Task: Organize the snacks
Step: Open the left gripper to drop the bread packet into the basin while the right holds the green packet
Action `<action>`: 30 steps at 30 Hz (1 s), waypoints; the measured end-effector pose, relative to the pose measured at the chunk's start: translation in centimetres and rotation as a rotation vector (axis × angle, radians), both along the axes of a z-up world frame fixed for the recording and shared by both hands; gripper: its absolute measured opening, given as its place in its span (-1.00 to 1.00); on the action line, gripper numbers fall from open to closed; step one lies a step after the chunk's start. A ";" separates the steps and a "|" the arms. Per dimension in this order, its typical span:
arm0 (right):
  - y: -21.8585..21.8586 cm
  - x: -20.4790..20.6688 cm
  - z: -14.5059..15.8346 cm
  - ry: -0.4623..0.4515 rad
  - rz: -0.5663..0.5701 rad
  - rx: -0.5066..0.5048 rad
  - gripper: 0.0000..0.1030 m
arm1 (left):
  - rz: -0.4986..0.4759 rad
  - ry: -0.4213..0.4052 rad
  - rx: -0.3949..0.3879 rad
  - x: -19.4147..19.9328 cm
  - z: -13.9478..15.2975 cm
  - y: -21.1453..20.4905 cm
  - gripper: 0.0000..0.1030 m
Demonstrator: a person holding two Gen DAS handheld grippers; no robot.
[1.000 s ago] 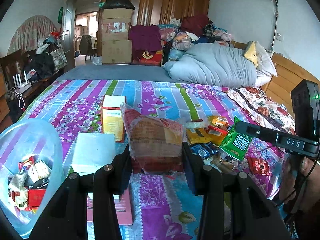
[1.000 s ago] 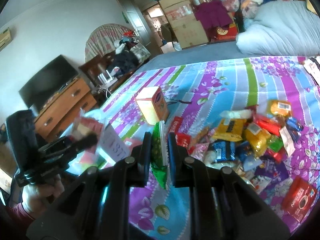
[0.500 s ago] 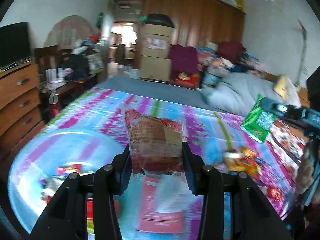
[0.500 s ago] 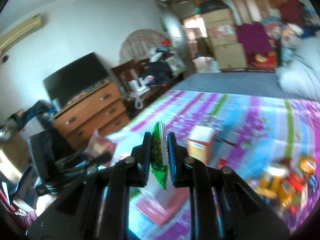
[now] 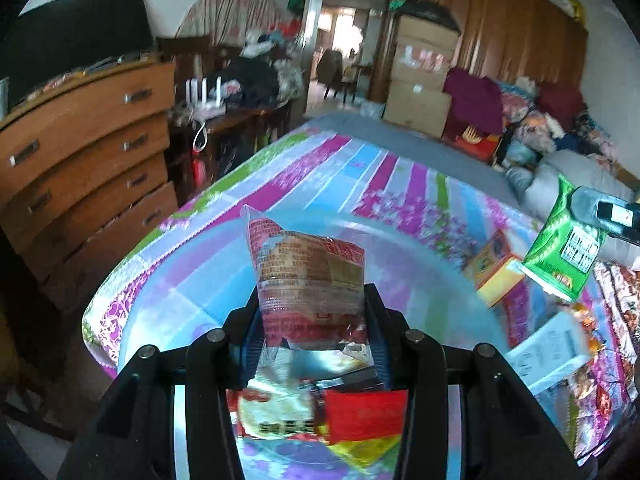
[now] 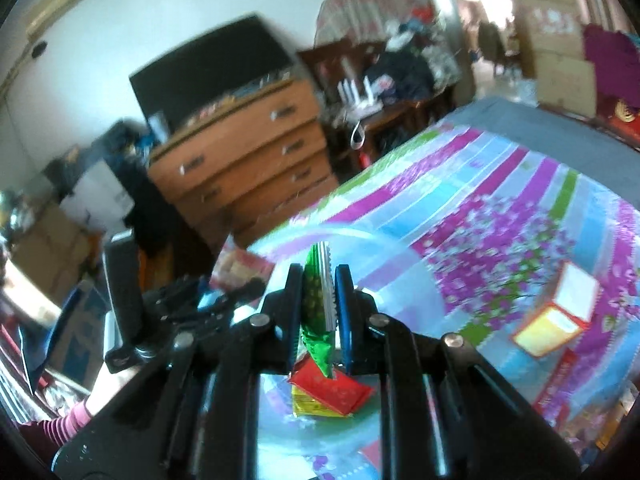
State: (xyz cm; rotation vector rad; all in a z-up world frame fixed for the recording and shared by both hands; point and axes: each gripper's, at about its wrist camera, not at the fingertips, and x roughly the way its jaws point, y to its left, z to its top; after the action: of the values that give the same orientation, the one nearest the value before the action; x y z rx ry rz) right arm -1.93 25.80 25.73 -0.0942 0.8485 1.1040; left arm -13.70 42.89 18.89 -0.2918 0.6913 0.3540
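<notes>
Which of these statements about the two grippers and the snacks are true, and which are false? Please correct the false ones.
1. The left gripper holds a red and brown snack packet. True.
2. The right gripper is open and holds nothing. False: it is shut on a green packet.
3. The clear plastic tub already has snacks in it. True.
4. The yellow and white box lies inside the tub. False: it lies on the striped bedsheet.

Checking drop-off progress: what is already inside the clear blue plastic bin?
Inside the clear blue plastic bin lie a red packet, a yellow packet and a white-and-red wrapper. The gripper fingers hide the rest.
</notes>
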 end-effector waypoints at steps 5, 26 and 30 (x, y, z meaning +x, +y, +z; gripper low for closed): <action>3.8 0.7 -3.5 0.047 0.018 -0.096 -0.68 | -0.015 0.091 -0.015 2.0 -2.6 1.3 -0.10; 6.2 1.1 -10.4 0.174 0.036 -0.228 -0.63 | -0.075 0.254 0.032 4.2 -5.1 1.0 0.18; 6.1 1.0 -10.5 0.178 0.034 -0.221 -0.63 | -0.058 0.249 0.051 4.1 -4.9 0.9 0.39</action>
State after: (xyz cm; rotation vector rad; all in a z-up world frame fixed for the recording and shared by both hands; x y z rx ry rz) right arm -0.95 31.94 15.24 -0.1972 1.1316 1.0579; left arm -9.62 43.84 14.04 -0.1798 0.9325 0.3553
